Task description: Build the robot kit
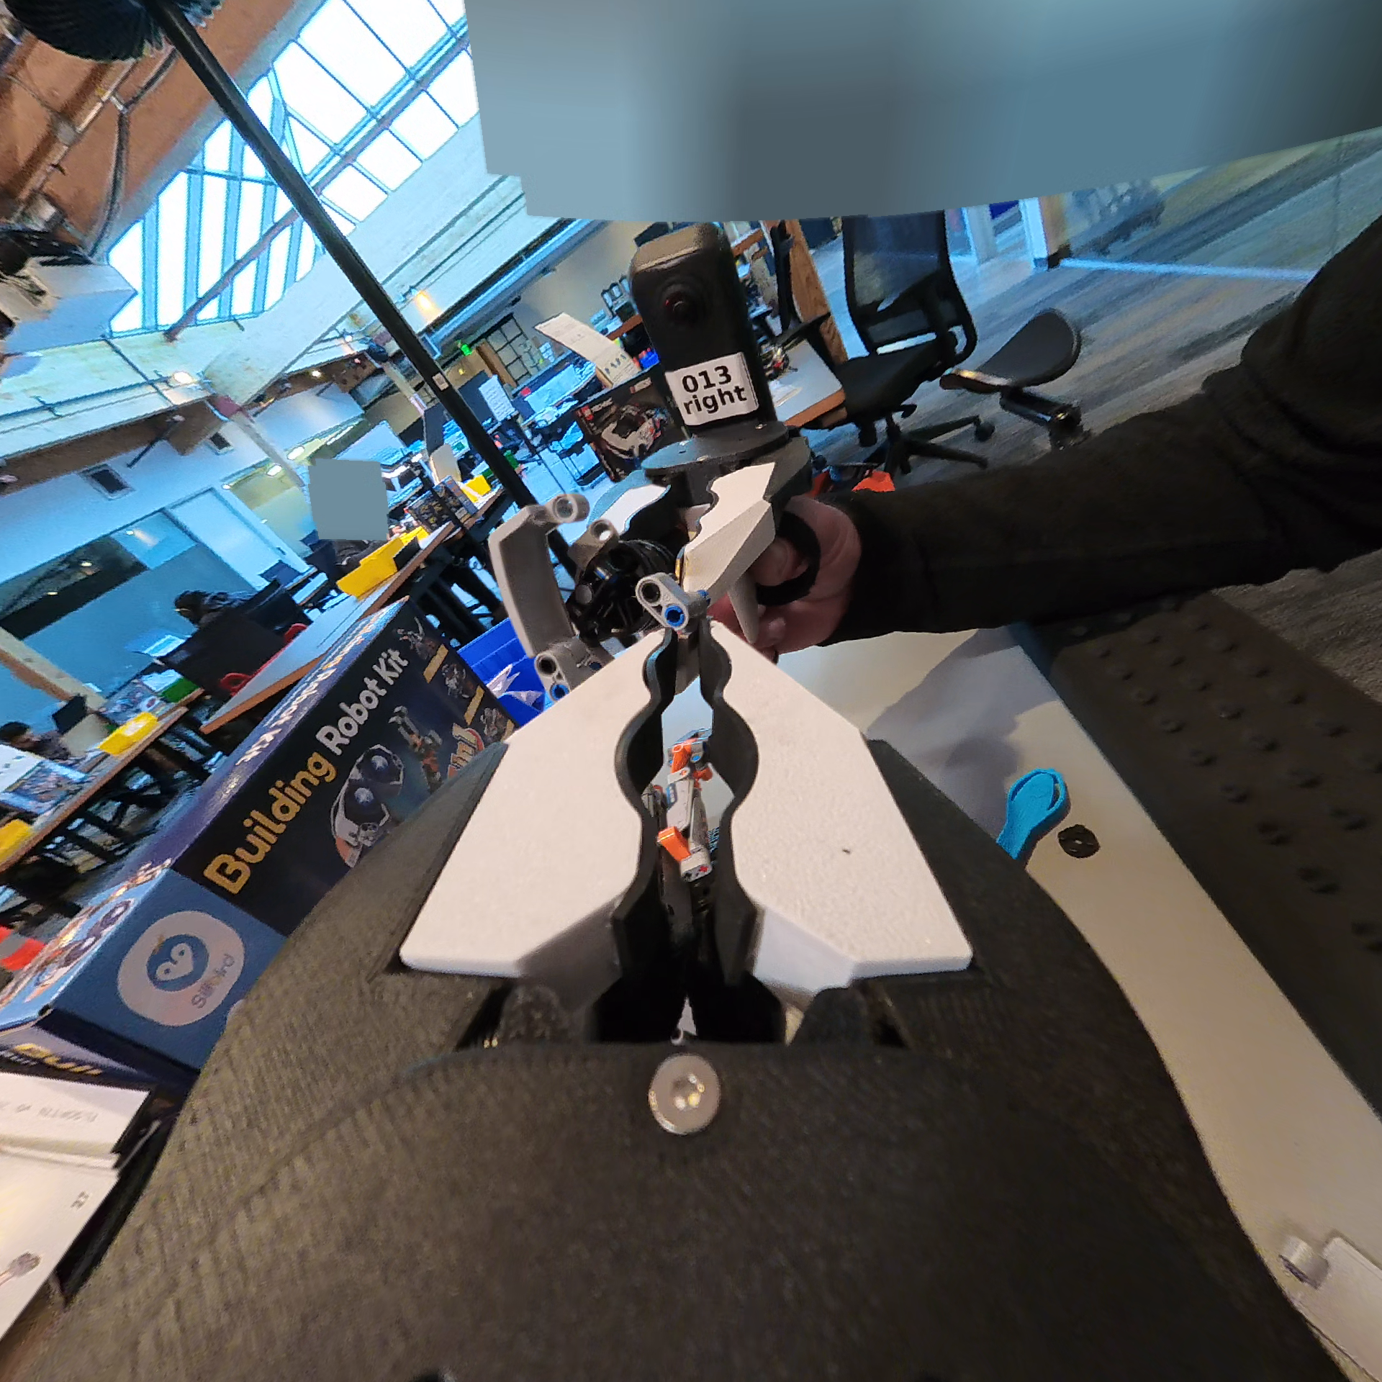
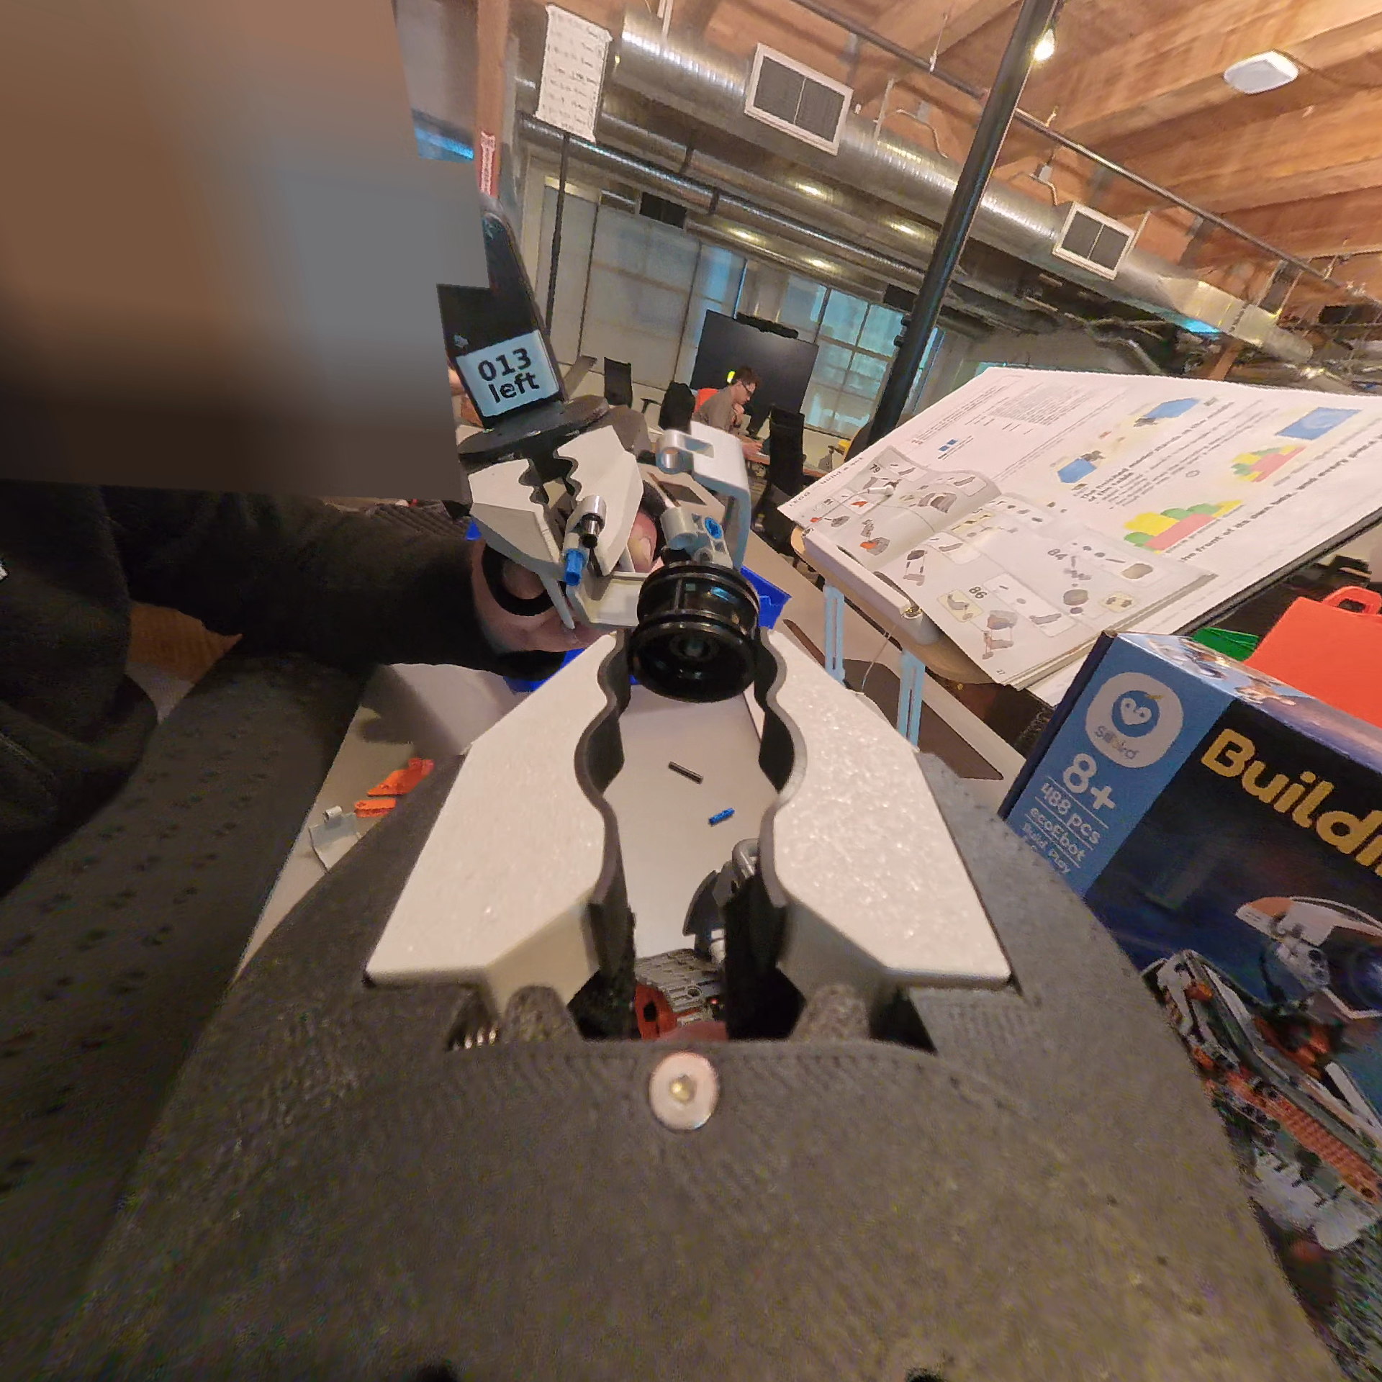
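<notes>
My right hand-held gripper [image 2: 692,658] is spread partway and pinches a black wheel [image 2: 692,636] by its rim, up off the tabletop [image 2: 673,736]. The wheel's axis runs along my fingers, with its open hub facing back at my right camera. A grey curved panel [image 2: 718,464] joined to it rises on the far side.

My left hand-held gripper [image 1: 684,636] is pressed nearly together on one small grey connector [image 1: 665,596] with a blue pin in it. The connector's long axis lies roughly level, left to right across my tips.

Only the right view shows the open instruction booklet [image 2: 1009,538] on its tilted stand to the right. It also shows one loose black pin [image 2: 684,772], one loose blue pin [image 2: 722,817] and two orange pieces [image 2: 396,785] on the tabletop.

Only the left view shows one blue tool [image 1: 1036,808] lying to the right and an orange-and-grey model [image 1: 684,808] under my left fingers.

Both views show one blue kit box [image 2: 1234,822].
</notes>
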